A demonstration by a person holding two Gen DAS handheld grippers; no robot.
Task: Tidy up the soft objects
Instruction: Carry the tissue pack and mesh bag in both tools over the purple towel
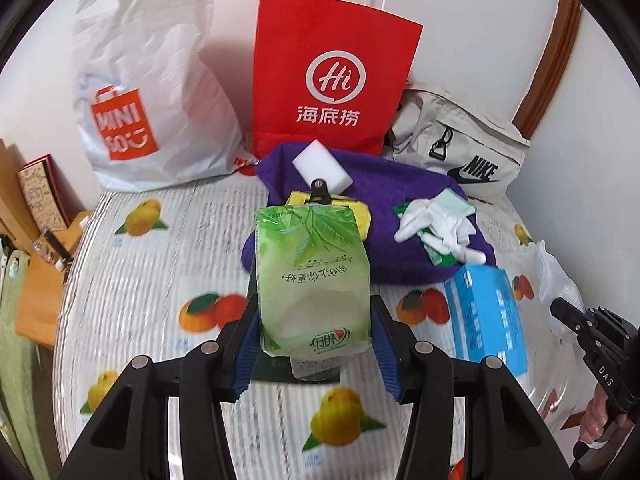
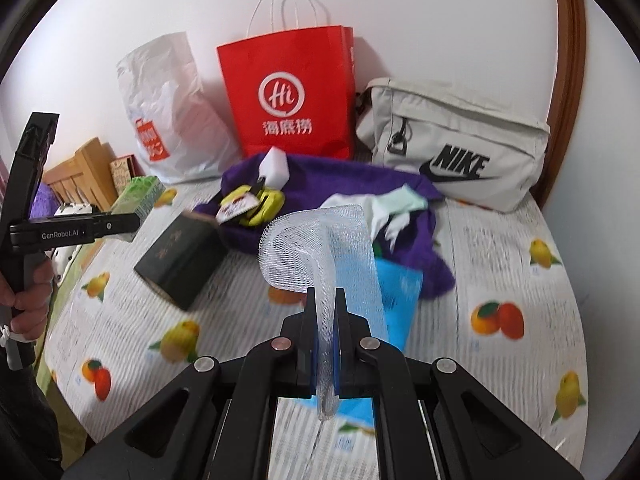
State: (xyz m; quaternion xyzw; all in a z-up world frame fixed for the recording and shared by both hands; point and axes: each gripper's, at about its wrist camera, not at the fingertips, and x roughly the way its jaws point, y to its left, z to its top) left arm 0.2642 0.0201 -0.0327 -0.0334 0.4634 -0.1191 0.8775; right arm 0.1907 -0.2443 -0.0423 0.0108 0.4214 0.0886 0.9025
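Left claw [image 1: 316, 344] grips a green tissue pack [image 1: 314, 276], long axis pointing toward the desk's far edge, where the red paper bag [image 1: 332, 76] stands straight ahead; right claw [image 2: 326, 344] pinches white foam netting [image 2: 320, 248].

white wall [image 1: 460, 0], brown door frame [image 1: 556, 48]

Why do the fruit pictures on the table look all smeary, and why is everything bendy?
Left wrist view: the tablecloth is streaked with motion blur, while the green tissue pack in the left gripper stays sharp. Right wrist view: the blue box smears, the white mesh stays crisp. Both views: the fisheye lens curves edges, with dark corners.
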